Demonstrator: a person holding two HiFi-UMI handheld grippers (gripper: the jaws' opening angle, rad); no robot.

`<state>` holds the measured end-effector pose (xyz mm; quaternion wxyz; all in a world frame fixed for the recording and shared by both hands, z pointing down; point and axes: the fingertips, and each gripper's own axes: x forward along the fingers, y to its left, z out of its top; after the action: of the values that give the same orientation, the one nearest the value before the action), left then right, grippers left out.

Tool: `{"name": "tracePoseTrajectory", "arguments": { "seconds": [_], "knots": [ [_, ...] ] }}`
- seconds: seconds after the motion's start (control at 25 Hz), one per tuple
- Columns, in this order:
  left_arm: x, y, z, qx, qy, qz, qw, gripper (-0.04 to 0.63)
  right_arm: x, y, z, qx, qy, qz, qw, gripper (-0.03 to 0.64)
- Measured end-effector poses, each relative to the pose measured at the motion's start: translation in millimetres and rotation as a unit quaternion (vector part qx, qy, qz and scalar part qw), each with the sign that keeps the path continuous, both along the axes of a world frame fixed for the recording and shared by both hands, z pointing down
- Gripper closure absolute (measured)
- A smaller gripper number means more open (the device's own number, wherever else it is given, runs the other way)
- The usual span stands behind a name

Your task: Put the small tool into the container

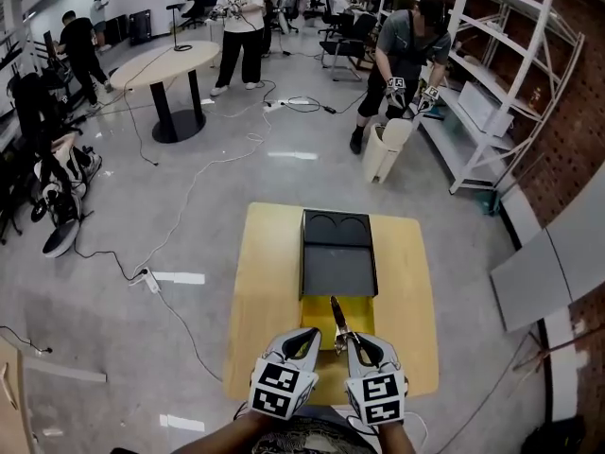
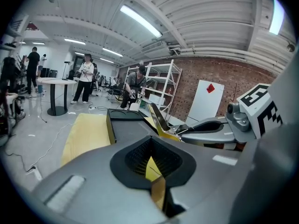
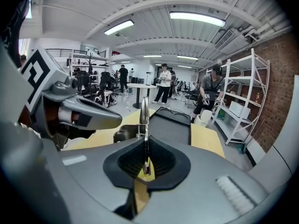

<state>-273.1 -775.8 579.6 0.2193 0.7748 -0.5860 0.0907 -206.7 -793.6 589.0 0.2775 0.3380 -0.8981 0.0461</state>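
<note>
**A:** Small tool point(image 1: 337, 322), where is it sitting?

**B:** It is sticking up from the right gripper point(image 1: 352, 340), whose jaws are clamping its lower end. Its tip is reaching over the near, yellow end of the container point(image 1: 338, 253).

**A:** And the left gripper point(image 1: 310, 337)?

**B:** It is hovering just beside the right one, with its jaws pressing together on nothing.

**A:** How much room is lying around them?

**B:** The container is running along the middle of the table point(image 1: 265, 282), leaving bare yellow strips on its left and right out to the table's edges.

**A:** Farther off?

**B:** Cables point(image 1: 189, 197) are trailing across the floor point(image 1: 454, 187) on the left. A person point(image 1: 406, 55) is bending by the shelving point(image 1: 492, 64) at the far right.
</note>
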Motion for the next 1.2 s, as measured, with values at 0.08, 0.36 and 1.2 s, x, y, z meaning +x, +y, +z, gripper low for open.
{"name": "tracePoseTrajectory", "arguments": {
  "seconds": [0.08, 0.36, 1.2],
  "knots": [
    [-12.6, -10.5, 5.9, -0.001, 0.001, -0.005, 1.0000, 0.584, -12.9, -10.9, 8.4, 0.006, 0.019, -0.012, 1.000, 0.609],
    [-26.3, -65.5, 4.7, -0.008, 0.004, -0.024, 0.9997, 0.583, -24.4, -66.9, 19.8, 0.039, 0.103, -0.060, 0.992, 0.609],
    [-23.5, -127.1, 15.4, -0.027, 0.001, -0.060, 0.9978, 0.584, -19.9, -131.6, 86.4, 0.089, 0.256, -0.159, 0.949, 0.609]
  ]
}}
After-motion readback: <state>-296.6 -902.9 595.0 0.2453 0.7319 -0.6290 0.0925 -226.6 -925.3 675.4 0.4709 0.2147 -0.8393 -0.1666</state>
